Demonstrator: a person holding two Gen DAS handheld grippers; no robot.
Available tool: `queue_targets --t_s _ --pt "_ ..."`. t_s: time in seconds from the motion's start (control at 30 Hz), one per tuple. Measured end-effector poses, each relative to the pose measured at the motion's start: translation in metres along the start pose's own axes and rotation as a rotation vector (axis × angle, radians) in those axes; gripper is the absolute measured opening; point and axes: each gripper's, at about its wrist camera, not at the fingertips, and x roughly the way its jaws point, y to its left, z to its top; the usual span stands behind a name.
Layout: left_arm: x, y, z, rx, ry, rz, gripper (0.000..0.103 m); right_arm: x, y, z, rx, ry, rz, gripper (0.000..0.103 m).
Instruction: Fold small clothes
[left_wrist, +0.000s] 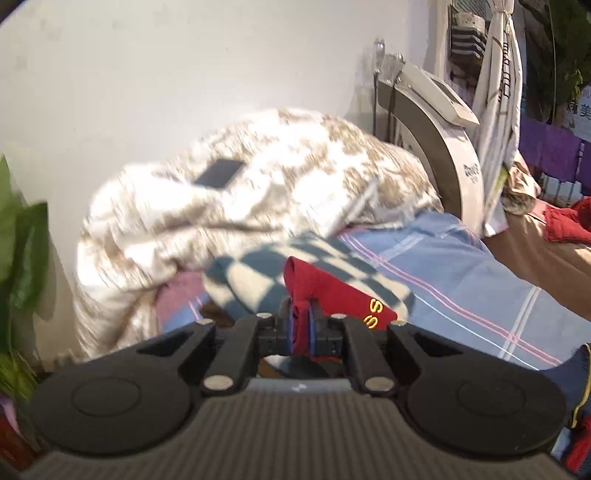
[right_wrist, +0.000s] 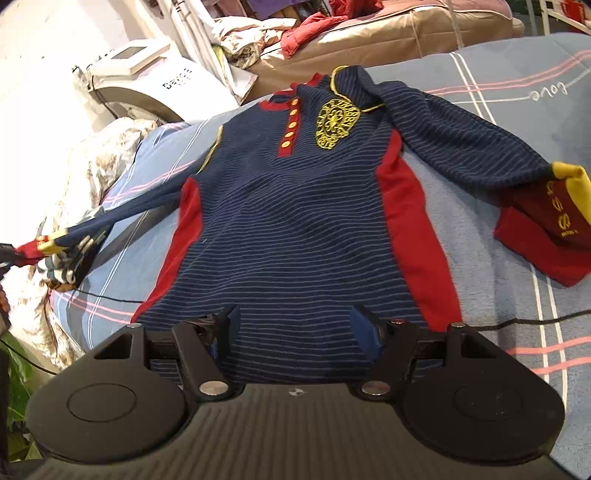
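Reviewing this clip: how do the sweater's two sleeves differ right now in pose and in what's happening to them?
The left sleeve is pulled out taut and lifted off the bedsheet; the right sleeve lies slack on it, bent at the elbow. The left sleeve's red cuff is pinched in the shut left gripper; the right sleeve's cuff lies free, untouched. Both are navy striped with red cuffs bearing yellow lettering.

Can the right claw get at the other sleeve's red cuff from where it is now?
Probably yes. The right claw is open over the shirt's hem, and the red cuff lies flat on the bedsheet to its right, nothing covering it.
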Motion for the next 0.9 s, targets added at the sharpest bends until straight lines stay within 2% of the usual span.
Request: queue_targets --t_s 0.03,0.1,0.2,0.3,0.37,0.47,0.57,0.67,0.73,0.77,0.8,0.83,0.87,0.9 --pt "0.0 -0.003 0.011 0.007 0.007 -0.021 0.007 -0.001 -0.002 -0.001 0.009 -0.002 0.003 0.103" --pt "-0.009 -0.018 0.021 -0.002 0.01 -0.116 0.007 -0.001 -0.005 -0.003 0.016 -0.002 0.009 0.103" --pt "-0.037 -0.071 0.018 0.111 -0.011 -0.204 0.007 -0.002 -0.009 -0.003 0.026 -0.006 0.016 0.103" --pt "-0.074 -0.135 -0.002 0.171 0.023 -0.435 0.007 -0.007 -0.012 -0.003 0.031 -0.022 0.018 0.103" --pt "-0.1 -0.187 -0.023 0.249 0.038 -0.574 0.007 -0.011 -0.015 -0.002 0.031 -0.035 0.009 0.103" --pt "-0.154 -0.272 -0.076 0.415 0.089 -0.823 0.007 -0.02 -0.022 -0.002 0.049 -0.059 -0.021 0.103" --pt "-0.203 -0.337 -0.144 0.553 0.197 -1.042 0.008 -0.032 -0.033 -0.005 0.075 -0.084 -0.06 0.103" --pt "-0.244 -0.377 -0.217 0.712 0.263 -1.142 0.008 -0.042 -0.047 -0.01 0.115 -0.103 -0.11 0.103" --pt "-0.262 -0.388 -0.256 0.811 0.297 -1.168 0.011 -0.047 -0.057 -0.014 0.155 -0.102 -0.138 0.103" --pt "-0.268 -0.388 -0.27 0.843 0.306 -1.176 0.017 -0.049 -0.063 -0.015 0.175 -0.103 -0.143 0.103" --pt "-0.272 -0.386 -0.282 0.881 0.314 -1.175 0.039 -0.05 -0.067 -0.016 0.193 -0.105 -0.141 0.103" --pt "-0.275 -0.383 -0.29 0.915 0.31 -1.151 0.05 -0.051 -0.071 -0.016 0.208 -0.108 -0.137 0.103" --pt "-0.275 -0.378 -0.293 0.936 0.295 -1.12 0.068 -0.05 -0.074 -0.016 0.218 -0.109 -0.13 0.103" --pt "-0.275 -0.371 -0.294 0.943 0.278 -1.111 0.077 -0.048 -0.076 -0.015 0.226 -0.11 -0.114 0.103"
